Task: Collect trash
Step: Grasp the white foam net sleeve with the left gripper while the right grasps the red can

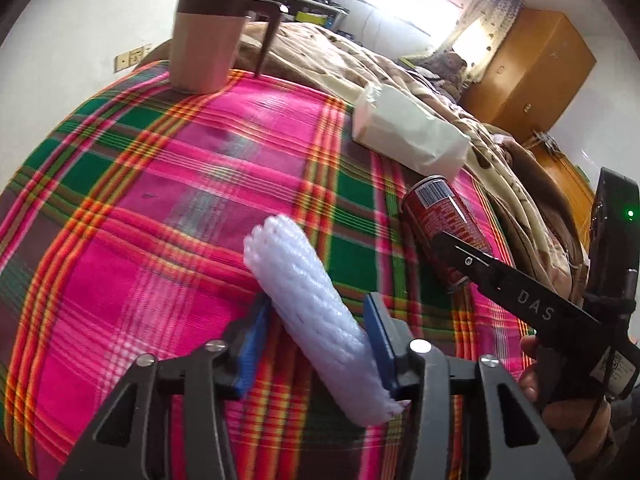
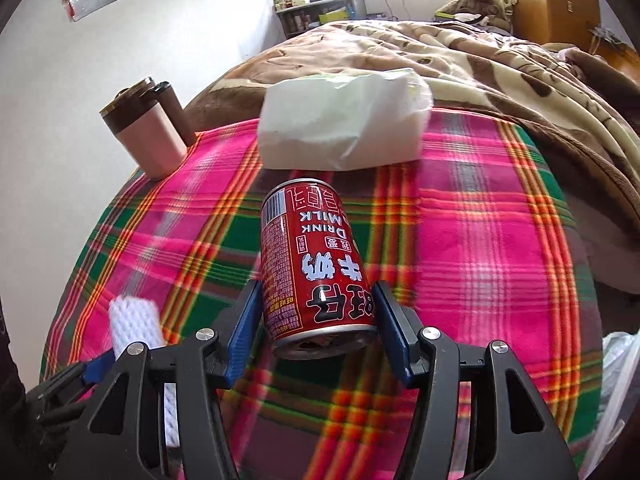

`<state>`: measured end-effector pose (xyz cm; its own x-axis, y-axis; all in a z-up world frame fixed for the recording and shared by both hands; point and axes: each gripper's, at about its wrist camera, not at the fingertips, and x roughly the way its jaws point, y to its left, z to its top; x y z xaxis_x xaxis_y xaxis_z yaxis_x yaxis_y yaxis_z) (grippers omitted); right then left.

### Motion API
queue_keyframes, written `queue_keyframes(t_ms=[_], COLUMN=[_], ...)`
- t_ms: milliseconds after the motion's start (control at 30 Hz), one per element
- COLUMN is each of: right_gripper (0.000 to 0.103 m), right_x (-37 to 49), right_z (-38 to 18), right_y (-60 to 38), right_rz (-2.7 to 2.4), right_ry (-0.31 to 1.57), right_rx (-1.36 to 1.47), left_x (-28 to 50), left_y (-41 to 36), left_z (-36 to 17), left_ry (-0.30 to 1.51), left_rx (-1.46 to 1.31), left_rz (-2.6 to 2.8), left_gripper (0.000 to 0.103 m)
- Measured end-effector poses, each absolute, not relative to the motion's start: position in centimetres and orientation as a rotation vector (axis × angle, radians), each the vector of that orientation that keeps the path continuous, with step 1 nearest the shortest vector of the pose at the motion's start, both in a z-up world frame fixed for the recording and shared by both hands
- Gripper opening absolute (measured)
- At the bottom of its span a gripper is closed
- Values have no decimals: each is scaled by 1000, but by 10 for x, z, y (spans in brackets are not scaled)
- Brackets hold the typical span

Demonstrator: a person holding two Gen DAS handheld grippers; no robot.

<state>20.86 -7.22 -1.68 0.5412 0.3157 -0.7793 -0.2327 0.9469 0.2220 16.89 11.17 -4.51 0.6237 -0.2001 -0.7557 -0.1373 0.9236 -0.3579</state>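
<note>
Each gripper [image 1: 316, 344] [image 2: 316, 336] grips one item: foam net [image 1: 316, 300], can [image 2: 316, 268].

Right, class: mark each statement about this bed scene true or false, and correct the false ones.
1. The red can lies on its side between the right gripper fingers. True.
2. The left gripper has a white foam net sleeve between its fingers. True.
3. The pink mug has tipped over. False: it stands upright.
4. The tissue pack lies on the floor. False: it lies on the plaid cloth.
5. The can is blue. False: red.
</note>
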Motion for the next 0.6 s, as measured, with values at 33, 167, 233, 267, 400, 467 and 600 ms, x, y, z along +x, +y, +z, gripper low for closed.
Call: queue_keyframes(t_ms=[33, 167, 233, 267, 400, 467, 600], right_gripper=[57, 57, 57, 57, 57, 57, 57], right_x=[207, 198, 195, 192, 183, 178, 169], right_z=[-17, -16, -17, -17, -16, -16, -13], right_y=[-75, -89, -94, -96, -107, -113, -124], right_rz=[321, 298, 293, 291, 280, 268, 258], right_ry=[943, 933, 931, 929, 923, 915, 900], right_rx=[103, 120, 130, 135, 162, 182, 206], left_x=[169, 171, 171, 170, 169, 169, 163], left_y=[107, 88, 79, 75, 61, 57, 49], left_z=[-45, -44, -43, -43, -44, -43, -38], left_ry=[903, 913, 914, 918, 925, 925, 906], left_rx=[-392, -358, -333, -324, -282, -272, -249], left_rz=[-45, -93, -111, -117, -137, -142, -162], left_gripper=[47, 40, 40, 39, 34, 32, 30])
